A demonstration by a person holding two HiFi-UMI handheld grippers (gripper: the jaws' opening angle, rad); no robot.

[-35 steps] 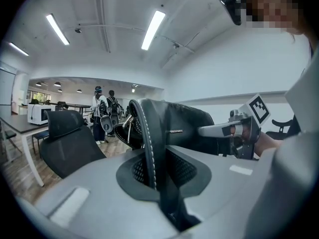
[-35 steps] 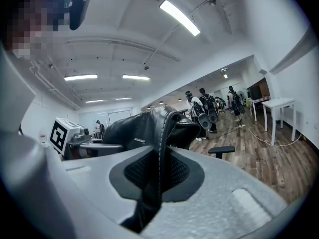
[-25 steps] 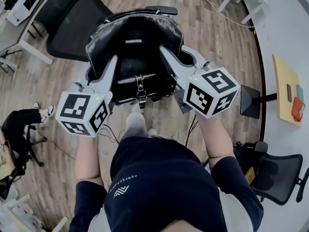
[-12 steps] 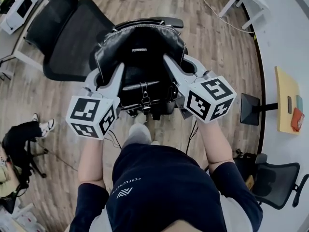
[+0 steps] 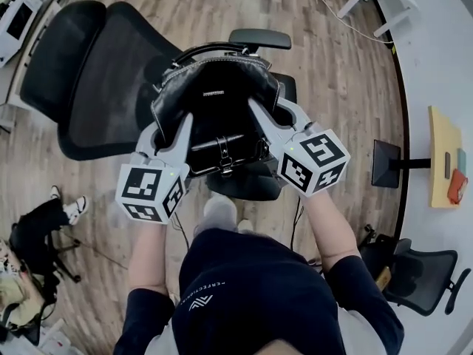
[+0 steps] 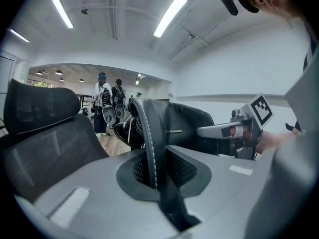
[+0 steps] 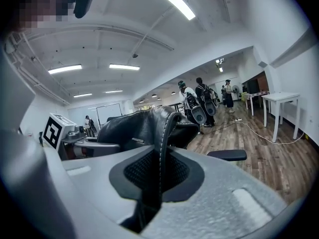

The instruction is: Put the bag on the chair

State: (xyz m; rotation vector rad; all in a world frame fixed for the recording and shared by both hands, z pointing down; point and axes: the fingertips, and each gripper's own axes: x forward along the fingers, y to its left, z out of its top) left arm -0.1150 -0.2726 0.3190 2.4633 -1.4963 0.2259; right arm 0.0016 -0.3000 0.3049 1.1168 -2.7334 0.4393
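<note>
A black leather bag (image 5: 218,106) with white stitching hangs between both grippers above the seat (image 5: 251,187) of a black mesh office chair (image 5: 89,80). My left gripper (image 5: 176,128) is shut on the bag's left side edge, and my right gripper (image 5: 260,113) is shut on its right side edge. In the left gripper view the stitched edge of the bag (image 6: 169,128) runs down between the pads of the left gripper (image 6: 152,171). The right gripper view shows the bag (image 7: 132,128) clamped the same way in the right gripper (image 7: 157,178). Whether the bag's base touches the seat is hidden.
The chair's armrest (image 5: 259,38) lies just beyond the bag. A second office chair (image 5: 421,272) stands at lower right, near a white table (image 5: 443,65) and a black stand (image 5: 386,165). A seated person (image 5: 29,235) is at left. People with backpacks (image 6: 102,106) stand far off.
Both grippers have carried the bag forward, from the chair's near edge to over its seat. The grips on the bag's edges have not changed.
</note>
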